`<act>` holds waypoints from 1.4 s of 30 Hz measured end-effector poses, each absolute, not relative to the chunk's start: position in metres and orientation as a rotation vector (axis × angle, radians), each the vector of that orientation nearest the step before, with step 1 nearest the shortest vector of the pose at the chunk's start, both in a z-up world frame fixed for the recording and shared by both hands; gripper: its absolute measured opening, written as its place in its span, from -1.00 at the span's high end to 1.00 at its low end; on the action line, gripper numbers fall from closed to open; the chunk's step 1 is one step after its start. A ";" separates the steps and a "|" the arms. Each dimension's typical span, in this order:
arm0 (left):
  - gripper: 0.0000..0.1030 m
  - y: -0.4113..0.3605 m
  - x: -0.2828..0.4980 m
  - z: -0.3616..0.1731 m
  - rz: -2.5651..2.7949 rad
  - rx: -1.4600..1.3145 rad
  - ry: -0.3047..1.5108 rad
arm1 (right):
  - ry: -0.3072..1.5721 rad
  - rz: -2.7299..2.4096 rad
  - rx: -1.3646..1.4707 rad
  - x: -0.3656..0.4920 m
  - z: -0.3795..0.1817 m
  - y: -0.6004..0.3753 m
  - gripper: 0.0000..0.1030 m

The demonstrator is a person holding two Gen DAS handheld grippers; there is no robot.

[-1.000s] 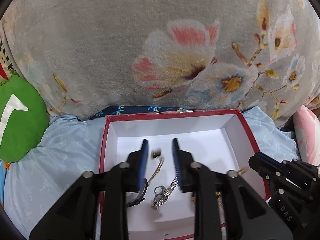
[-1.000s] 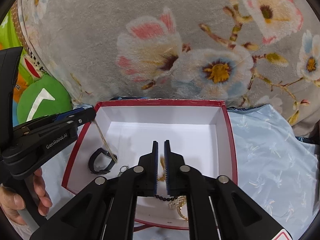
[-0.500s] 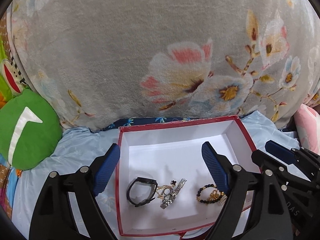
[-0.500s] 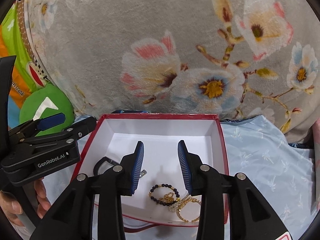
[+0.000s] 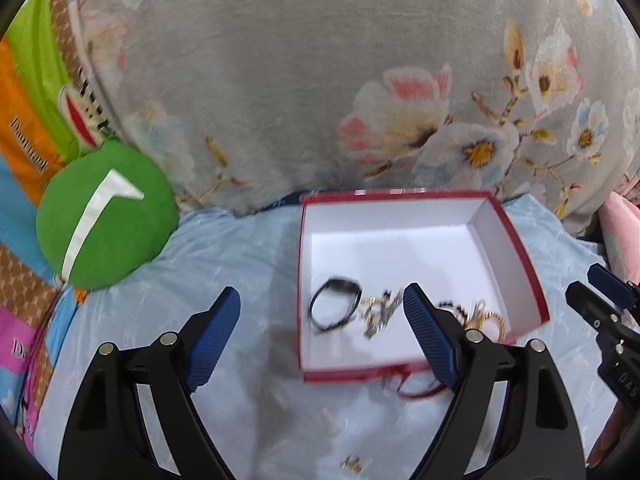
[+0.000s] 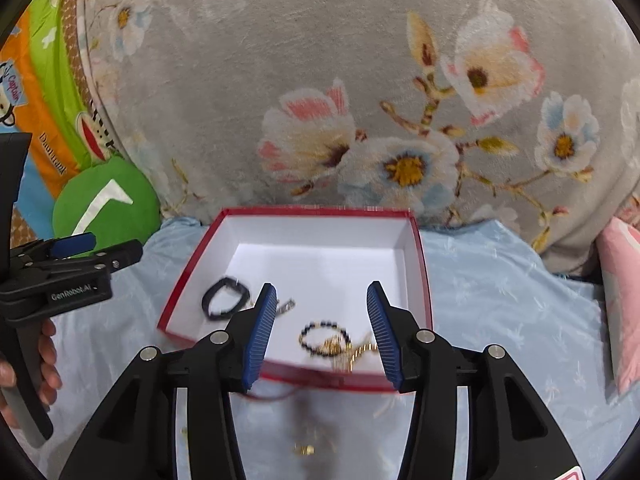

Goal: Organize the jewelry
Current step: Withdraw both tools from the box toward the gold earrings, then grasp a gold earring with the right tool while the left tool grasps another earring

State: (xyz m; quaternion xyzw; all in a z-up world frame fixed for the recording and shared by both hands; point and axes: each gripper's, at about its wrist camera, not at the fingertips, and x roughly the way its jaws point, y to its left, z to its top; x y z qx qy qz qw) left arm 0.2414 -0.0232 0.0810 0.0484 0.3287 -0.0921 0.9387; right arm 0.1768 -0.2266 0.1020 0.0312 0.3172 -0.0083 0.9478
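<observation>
- Both grippers have backed off the box (image 6: 416,264); right gripper (image 6: 322,332) jaws just opening, empty.
- Left gripper (image 5: 320,336) wide, empty.
- Gold bit (image 6: 305,449) loose on sheet (image 6: 500,300); pillow (image 5: 106,216) left.

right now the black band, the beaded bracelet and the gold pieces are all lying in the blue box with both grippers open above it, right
Not quite: the box is red outside and white inside, not blue; the right wrist view shows it clearly. The rest holds: the black band, beaded bracelet and gold pieces lie in it, and the left gripper and right gripper are open.

box (image 6: 423,264): red, white inside | blanket (image 6: 280,60): grey, floral | cushion (image 6: 106,204): green
</observation>
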 end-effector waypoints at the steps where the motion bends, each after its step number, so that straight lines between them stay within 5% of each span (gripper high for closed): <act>1: -0.58 -0.018 0.233 0.072 -0.179 0.105 0.686 | 0.661 -0.015 0.068 0.167 0.095 -0.227 0.09; 16: -0.56 0.020 0.167 -0.067 -0.073 0.013 0.962 | 0.865 -0.011 0.113 0.105 -0.024 -0.207 0.11; 31: -0.41 -0.018 0.175 -0.103 -0.139 0.049 1.017 | 0.955 -0.006 0.115 0.143 -0.073 -0.202 0.13; 42: -0.36 -0.040 0.182 -0.113 -0.147 0.091 1.012 | 0.979 -0.021 0.099 0.157 -0.086 -0.203 0.57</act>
